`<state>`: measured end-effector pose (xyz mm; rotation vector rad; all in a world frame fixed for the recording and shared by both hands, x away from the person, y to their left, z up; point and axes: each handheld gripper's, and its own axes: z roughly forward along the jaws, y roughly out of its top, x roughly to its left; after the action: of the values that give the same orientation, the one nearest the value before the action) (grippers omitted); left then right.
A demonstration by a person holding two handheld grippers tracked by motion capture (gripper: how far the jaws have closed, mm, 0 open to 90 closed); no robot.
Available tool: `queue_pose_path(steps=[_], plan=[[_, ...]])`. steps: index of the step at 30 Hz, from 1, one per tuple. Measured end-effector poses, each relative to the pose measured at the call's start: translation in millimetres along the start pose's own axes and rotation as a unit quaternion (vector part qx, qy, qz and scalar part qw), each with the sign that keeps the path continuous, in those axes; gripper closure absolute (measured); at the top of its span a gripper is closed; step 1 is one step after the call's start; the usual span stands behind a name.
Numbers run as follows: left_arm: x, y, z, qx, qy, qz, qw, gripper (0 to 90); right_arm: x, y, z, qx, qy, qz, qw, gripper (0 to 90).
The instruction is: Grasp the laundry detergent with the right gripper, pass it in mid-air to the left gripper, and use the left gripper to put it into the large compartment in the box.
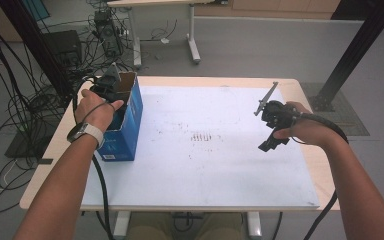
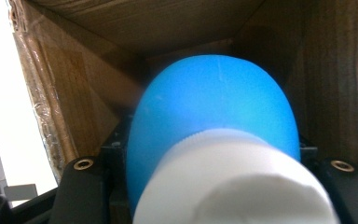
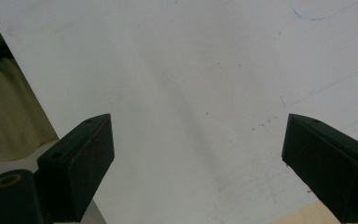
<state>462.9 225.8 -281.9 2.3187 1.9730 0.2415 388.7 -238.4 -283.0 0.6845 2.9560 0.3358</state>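
While left gripper (image 1: pixel 111 86) clamps one blue bottle (image 2: pixel 214 112), one box (image 1: pixel 130 117) surrounds it.

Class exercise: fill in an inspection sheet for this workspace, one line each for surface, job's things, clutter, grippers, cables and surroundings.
Surface: white mat on a wooden table, with faint reddish marks at its middle.
Job's things: blue bottle with a white cap, inside the open blue cardboard box at the table's left edge.
Clutter: nothing seen.
Grippers: left gripper reaches into the box, shut on the bottle; right gripper open above bare mat.
Cables: one trails from each gripper; a tangle lies on the floor at left.
Surroundings: grey floor, another table's legs, black frame posts.
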Motion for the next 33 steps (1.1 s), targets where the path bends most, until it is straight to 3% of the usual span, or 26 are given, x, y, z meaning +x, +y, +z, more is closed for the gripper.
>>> queue_pose_path(steps=[33], plan=[[0.0, -1.0, 0.0, -0.003, 0.000, 0.001, 1.0000, 38.2, 1.9, 3.3, -1.1, 0.000, -0.001, -0.003, 1.0000, 9.1]])
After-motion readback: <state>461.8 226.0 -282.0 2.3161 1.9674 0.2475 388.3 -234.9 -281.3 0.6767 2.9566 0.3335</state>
